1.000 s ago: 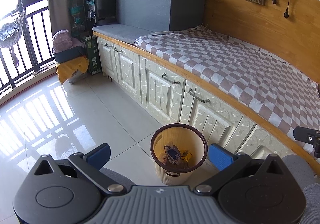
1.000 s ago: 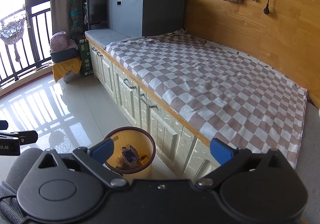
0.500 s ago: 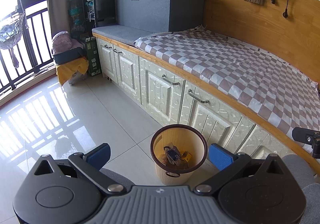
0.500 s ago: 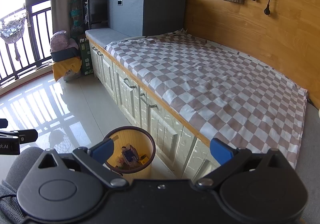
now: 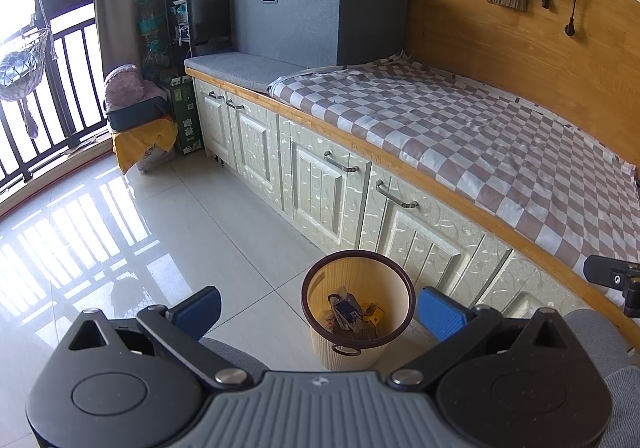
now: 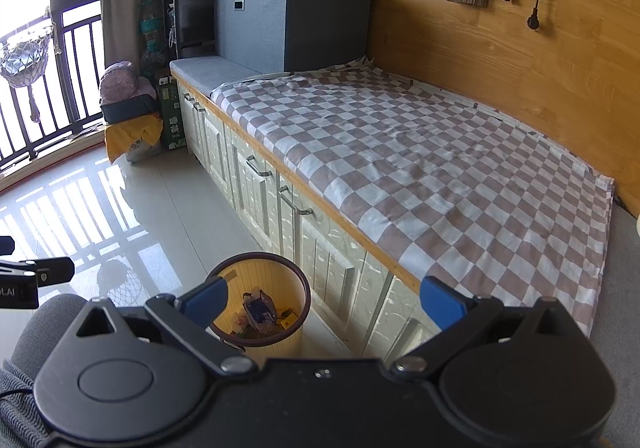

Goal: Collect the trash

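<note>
beige ribbed trash bin (image 5: 357,344) with dark brown rim stands on the tiled floor (image 5: 140,232), just beside the cream cabinet doors (image 5: 320,183) under the bench. inside it: crumpled wrappers (image 5: 347,312), one blue, plus small yellow bits. left gripper (image 5: 319,306) spread wide, blue pads holding nothing, bin seen between them. right gripper (image 6: 324,300) also spread wide, nothing held, bin (image 6: 280,340) by its left finger. checkered cloth (image 6: 420,167) covers the bench top.
</note>
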The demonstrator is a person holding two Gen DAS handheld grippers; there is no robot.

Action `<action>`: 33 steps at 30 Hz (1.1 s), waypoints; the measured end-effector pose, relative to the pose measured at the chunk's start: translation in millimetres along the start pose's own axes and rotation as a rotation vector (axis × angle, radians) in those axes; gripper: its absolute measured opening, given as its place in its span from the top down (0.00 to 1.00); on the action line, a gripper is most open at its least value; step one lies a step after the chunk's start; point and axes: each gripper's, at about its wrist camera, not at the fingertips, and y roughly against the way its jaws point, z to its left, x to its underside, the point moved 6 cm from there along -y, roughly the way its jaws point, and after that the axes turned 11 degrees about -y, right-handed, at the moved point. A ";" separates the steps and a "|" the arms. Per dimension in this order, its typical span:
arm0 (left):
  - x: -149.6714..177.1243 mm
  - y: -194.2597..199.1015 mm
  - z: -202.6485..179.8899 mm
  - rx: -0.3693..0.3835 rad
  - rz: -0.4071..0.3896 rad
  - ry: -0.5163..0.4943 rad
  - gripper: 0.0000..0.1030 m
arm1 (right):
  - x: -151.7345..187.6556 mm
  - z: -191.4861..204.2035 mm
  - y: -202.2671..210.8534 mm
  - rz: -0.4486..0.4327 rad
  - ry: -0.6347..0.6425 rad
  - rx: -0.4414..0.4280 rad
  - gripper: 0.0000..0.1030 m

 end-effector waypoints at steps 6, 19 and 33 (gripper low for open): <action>-2.2 0.2 0.0 0.001 0.000 0.000 0.00 | -0.2 0.0 0.5 0.000 0.000 0.000 0.00; -2.2 -0.2 -1.0 -0.001 -0.001 0.000 0.00 | 0.1 -0.1 0.4 0.000 -0.001 0.000 0.00; -1.2 0.5 -1.2 -0.002 -0.002 -0.001 0.00 | 0.2 0.1 0.5 0.000 0.000 0.000 0.00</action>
